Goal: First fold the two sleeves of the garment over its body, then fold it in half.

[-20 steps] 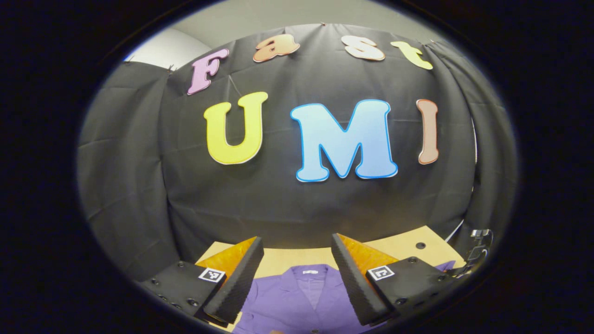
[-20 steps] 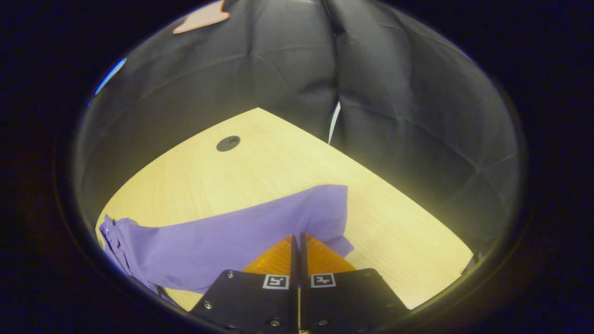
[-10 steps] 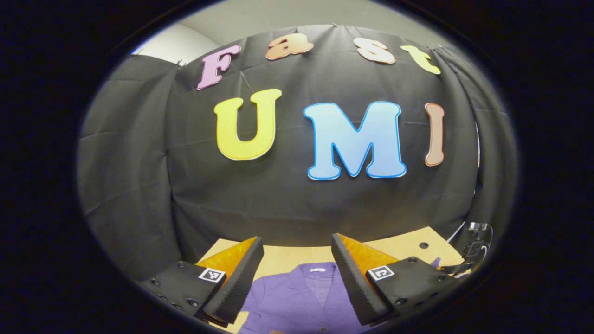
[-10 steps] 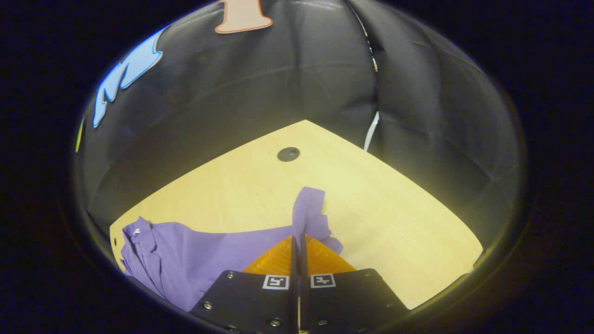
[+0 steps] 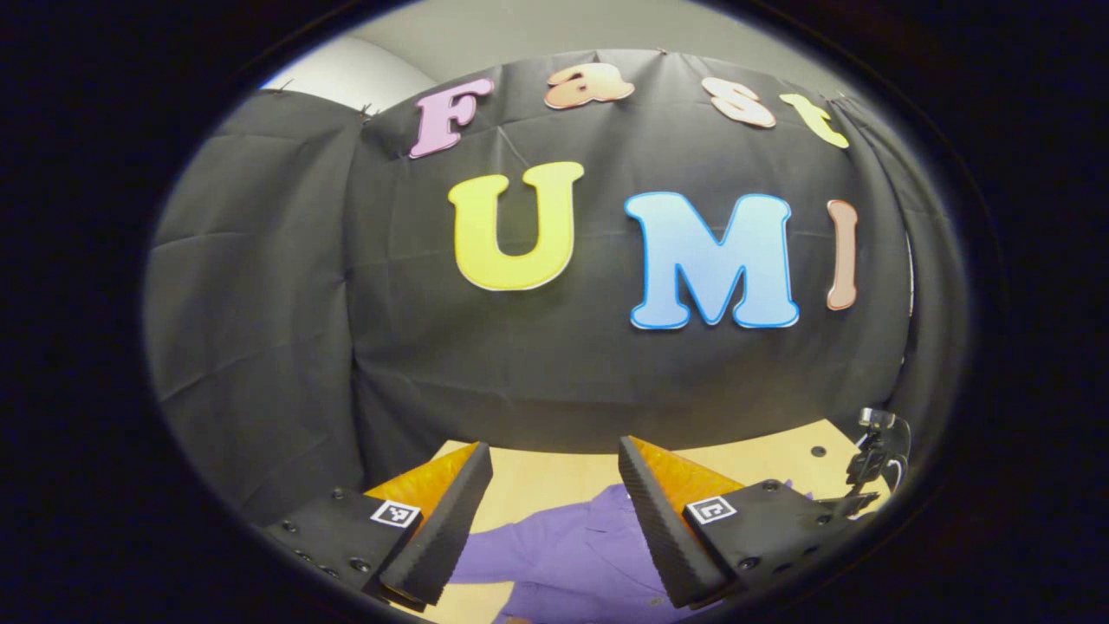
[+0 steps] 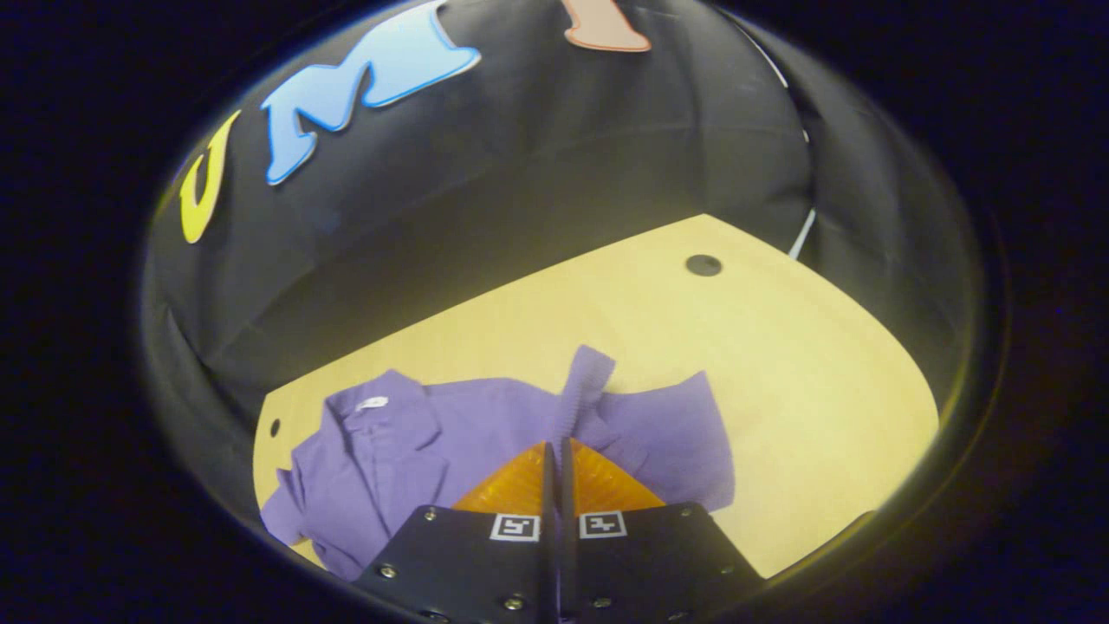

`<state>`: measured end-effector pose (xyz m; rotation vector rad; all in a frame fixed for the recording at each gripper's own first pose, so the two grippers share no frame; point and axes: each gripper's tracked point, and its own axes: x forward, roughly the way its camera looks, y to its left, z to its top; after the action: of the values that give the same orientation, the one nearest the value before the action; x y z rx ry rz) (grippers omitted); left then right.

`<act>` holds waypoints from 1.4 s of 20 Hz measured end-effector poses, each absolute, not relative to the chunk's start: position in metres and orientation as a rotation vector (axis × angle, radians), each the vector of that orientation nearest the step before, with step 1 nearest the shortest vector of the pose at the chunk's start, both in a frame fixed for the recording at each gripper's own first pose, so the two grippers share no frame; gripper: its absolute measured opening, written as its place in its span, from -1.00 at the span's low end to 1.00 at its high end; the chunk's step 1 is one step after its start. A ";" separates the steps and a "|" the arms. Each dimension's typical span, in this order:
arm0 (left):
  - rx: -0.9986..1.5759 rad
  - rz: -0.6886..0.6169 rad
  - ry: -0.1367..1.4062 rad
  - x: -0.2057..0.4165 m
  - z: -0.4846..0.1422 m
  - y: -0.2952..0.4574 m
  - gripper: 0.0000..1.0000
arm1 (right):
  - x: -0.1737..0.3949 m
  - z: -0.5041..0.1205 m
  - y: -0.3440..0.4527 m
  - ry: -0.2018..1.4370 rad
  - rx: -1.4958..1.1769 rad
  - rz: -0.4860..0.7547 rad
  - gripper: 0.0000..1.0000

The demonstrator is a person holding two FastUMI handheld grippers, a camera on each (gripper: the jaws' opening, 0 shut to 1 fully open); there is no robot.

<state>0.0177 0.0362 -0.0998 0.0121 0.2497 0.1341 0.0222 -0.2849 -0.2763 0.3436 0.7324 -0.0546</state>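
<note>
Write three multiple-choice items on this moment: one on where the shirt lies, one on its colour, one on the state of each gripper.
1. Where does the shirt lie?
A. on the wooden table
B. on the floor
C. on a hanger

2. What colour is the shirt?
A. green
B. purple
C. white

3. How do the grippers stand?
A. both open
B. both shut
C. left gripper open, right gripper shut on the sleeve

Key: 1 A, it spreads over the tabletop; 2 B, purple cloth throughout; 3 C, left fingers stand apart, right fingers pinch cloth.

left gripper view: level, faces wall | right gripper view: tilted down | shared: garment [image 5: 580, 555], table [image 6: 780, 347]
</note>
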 end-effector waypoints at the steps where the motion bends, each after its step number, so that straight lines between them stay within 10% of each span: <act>1: 0.016 0.143 0.251 0.014 -0.101 0.049 0.89 | 0.023 -0.267 -0.270 0.731 0.344 -0.025 -0.95; 22: 0.033 0.346 0.324 -0.046 -0.160 0.261 0.90 | -0.028 -0.265 0.045 0.819 0.170 0.413 -0.96; 28: -0.026 0.366 0.369 -0.049 -0.205 0.278 0.90 | -0.037 -0.265 0.049 0.842 0.161 0.463 -0.45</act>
<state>-0.0494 0.2784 -0.2050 -0.0264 0.3694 0.3655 -0.0368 0.0491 -0.2646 0.1610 0.8423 0.4631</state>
